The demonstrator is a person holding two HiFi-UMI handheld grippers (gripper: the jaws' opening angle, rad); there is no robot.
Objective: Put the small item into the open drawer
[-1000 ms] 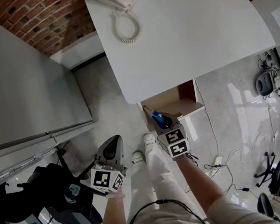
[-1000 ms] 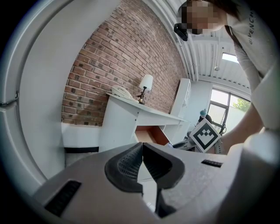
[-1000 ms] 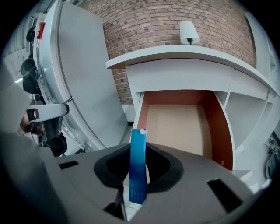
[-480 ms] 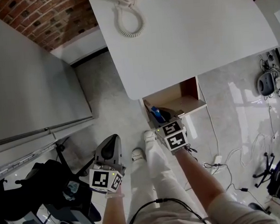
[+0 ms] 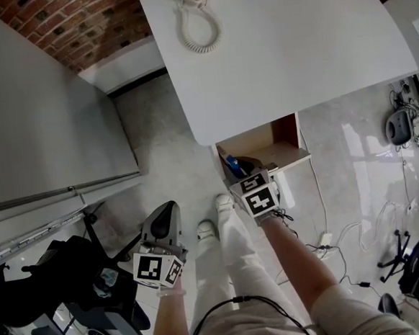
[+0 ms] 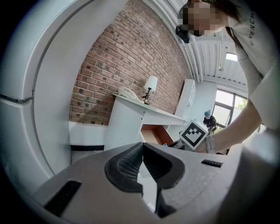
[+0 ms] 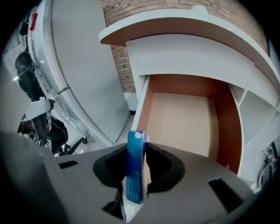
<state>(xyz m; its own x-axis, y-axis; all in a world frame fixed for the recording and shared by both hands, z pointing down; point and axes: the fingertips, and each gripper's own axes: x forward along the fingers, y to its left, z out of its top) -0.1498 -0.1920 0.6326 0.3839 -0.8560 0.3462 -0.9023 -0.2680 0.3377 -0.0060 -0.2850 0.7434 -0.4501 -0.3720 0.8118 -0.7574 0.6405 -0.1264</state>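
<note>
Now, below the worktop (image 5: 294,48), your right gripper (image 7: 138,146) has edged forward over the open drawer (image 7: 183,118). Its jaws are opening with the small blue box (image 7: 135,170) upright between them, so the drop looks near. Your left gripper (image 6: 142,151) idles, jaws together, empty.

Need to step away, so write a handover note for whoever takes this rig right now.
Left tool: shut, empty, idle off to the side.
Right tool: at the front edge of the open drawer, jaws opening; the blue box stands upright between them, pads apparently on it.
Drawer: open, visible floor bare.
Done: box brought to the drawer.
Left: finish the release so the box lands inside, then draw the right tool back.
</note>
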